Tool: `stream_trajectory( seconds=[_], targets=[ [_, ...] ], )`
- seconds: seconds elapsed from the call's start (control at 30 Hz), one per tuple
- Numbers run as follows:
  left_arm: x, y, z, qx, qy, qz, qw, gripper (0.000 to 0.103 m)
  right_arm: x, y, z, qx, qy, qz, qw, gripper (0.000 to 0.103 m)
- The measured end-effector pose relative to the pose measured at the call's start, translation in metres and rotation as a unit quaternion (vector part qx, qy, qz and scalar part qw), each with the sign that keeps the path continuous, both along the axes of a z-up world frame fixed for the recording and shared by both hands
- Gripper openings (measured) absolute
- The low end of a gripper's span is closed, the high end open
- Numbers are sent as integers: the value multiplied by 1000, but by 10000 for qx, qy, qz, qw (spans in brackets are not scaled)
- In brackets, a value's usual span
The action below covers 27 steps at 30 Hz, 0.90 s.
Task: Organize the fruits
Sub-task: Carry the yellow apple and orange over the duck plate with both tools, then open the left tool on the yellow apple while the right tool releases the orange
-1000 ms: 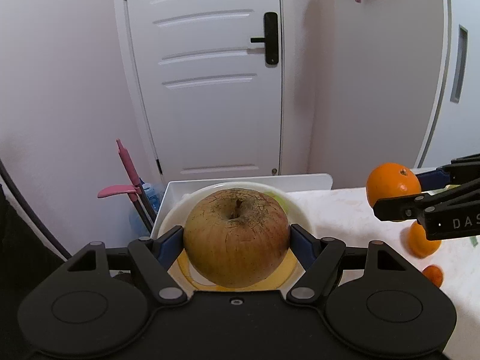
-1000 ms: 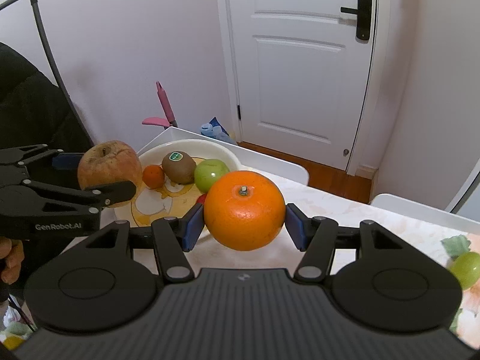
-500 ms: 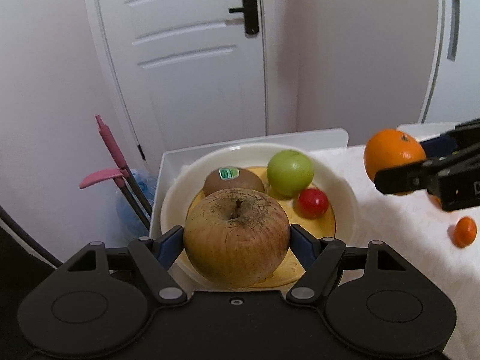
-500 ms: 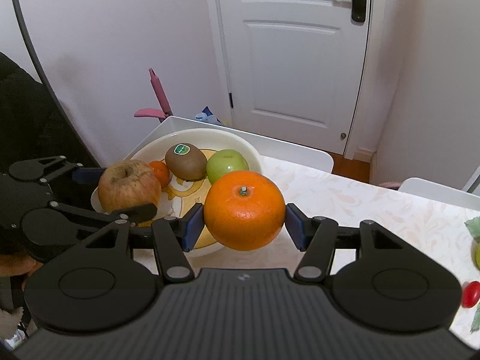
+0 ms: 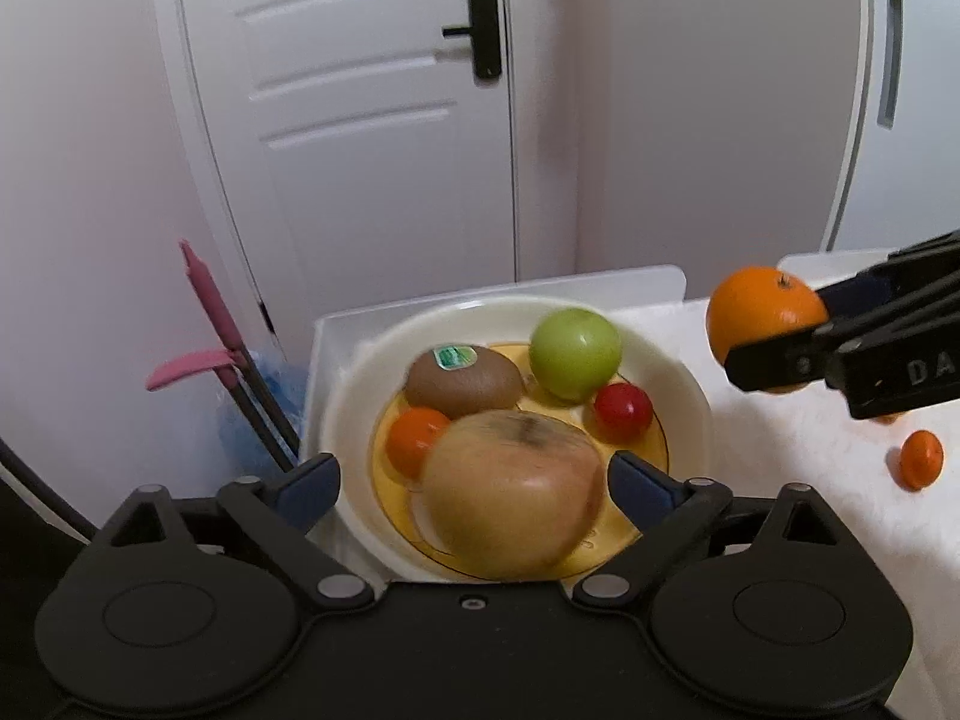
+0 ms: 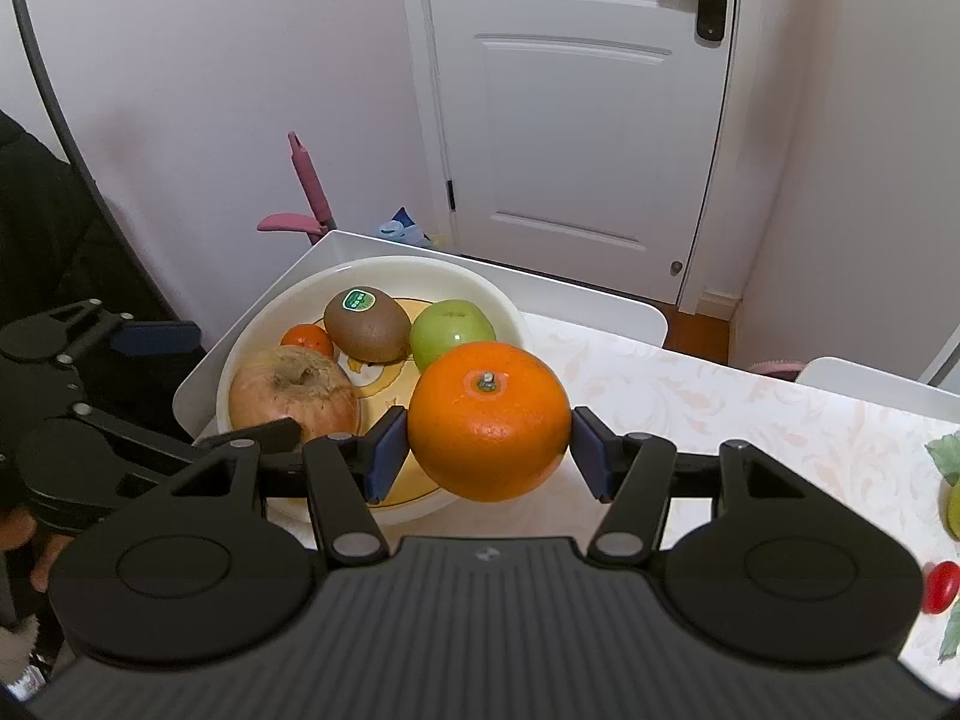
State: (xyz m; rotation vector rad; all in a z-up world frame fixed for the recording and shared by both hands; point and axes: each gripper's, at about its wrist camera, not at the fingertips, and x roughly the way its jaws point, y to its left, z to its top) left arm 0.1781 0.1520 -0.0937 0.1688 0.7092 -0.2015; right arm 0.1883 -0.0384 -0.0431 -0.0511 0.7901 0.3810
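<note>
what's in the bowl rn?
In the bowl: big apple, kiwi, green apple, red tomato, small orange. The bowl floor beneath them is hidden.

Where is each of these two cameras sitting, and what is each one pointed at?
Left wrist view: sits on the left gripper, looking forward and down over its spread blue fingers at the big apple lying in the bowl.
Right wrist view: sits on the right gripper, looking down past the orange clamped in its fingers; a dark sleeve shows at the left edge.
Shared: both see the bowl, the kiwi, the green apple, the door, and each other's gripper.
</note>
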Motion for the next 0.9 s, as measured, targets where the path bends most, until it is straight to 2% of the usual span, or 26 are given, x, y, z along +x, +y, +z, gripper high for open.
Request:
stream_trajectory(
  seconds=[0.4, 0.9],
  targets=[
    [-21, 5, 7, -82, 29, 90, 9999, 98, 4, 20, -10, -233, 59, 482, 9985, 73],
    [-36, 17, -4, -27, 123, 123, 9998, 98, 14, 42, -39, -253, 23, 1070, 9939, 74]
  ],
)
